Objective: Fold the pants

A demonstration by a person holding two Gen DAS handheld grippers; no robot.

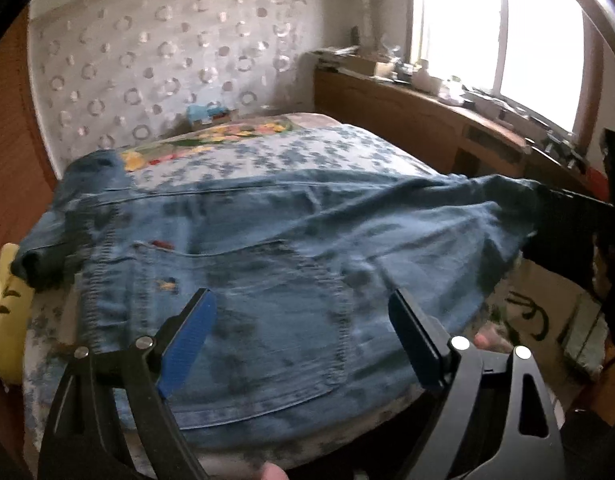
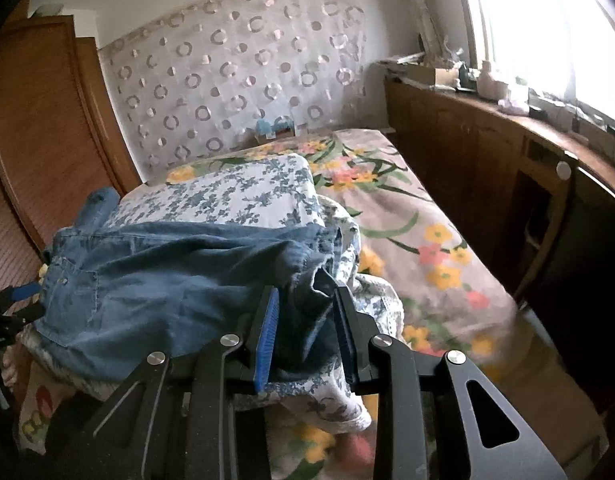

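Lying spread across a blue-flowered quilt on the bed, the denim pants are being held at one bunched end between the narrowly parted fingers of the right gripper, while the left gripper is hovering wide apart, empty, over the back pocket.

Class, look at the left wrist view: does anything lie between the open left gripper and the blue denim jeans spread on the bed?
Nothing visible does. The left gripper hangs open directly over the blue denim jeans, only air between them.
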